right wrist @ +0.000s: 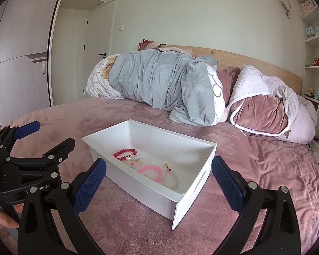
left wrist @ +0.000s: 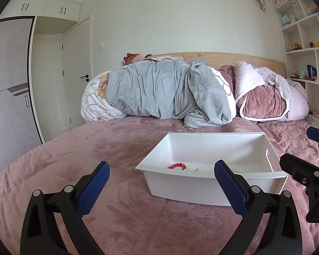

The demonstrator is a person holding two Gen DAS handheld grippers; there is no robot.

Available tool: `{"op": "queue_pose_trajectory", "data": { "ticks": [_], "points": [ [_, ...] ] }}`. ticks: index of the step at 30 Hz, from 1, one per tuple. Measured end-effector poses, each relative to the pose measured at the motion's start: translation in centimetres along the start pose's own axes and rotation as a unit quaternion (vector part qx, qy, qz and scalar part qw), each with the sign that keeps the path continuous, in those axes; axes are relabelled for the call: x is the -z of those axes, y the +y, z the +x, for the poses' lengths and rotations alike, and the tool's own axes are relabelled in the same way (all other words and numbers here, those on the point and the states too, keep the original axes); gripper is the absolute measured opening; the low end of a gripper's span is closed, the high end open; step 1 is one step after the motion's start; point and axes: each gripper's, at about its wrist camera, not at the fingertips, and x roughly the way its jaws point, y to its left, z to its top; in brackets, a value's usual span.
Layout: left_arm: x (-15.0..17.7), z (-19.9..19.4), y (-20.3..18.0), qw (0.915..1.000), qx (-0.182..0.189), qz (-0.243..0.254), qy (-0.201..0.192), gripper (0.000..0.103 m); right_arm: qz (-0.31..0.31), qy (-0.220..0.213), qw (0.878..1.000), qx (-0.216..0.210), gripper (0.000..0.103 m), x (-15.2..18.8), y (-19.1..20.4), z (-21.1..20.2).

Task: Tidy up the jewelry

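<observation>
A white bin (right wrist: pixel 193 193) rests on the pink bedspread (right wrist: pixel 255 170), short of the rolled grey blanket (right wrist: pixel 159 80). Inside the bin lie a red bead bracelet (right wrist: pixel 124 153), a pink bracelet (right wrist: pixel 150 171) and a pale bead bracelet (right wrist: pixel 170 177), grouped toward the bin's near wall. The left gripper (left wrist: pixel 162 187) hovers before the bin's near-left corner, fingers spread wide and holding nothing. The right gripper (right wrist: pixel 158 182) hovers before the bin's slotted end, likewise spread wide and empty.
</observation>
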Motion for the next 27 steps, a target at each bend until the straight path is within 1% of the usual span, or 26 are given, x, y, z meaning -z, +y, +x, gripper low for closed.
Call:
{"op": "queue_pose_trajectory", "data": {
  "ticks": [6,16,27],
  "points": [
    [-0.06,0.28,-0.19,0.9999,0.004,-0.010,0.006,0.099,-0.002,0.001,1.000,0.001,0.098,0.04,0.03,0.04],
    [0.68,0.22,-0.73,0.9999,0.002,0.011,0.009,0.099,0.002,0.004,1.000,-0.001,0.098,0.21,-0.15,0.26],
    [0.57,0.07,-0.05,1.0000,-0.003,0.000,0.006,0.099,0.002,0.004,1.000,0.000,0.098,0.16,0.07,0.22]
  ]
}}
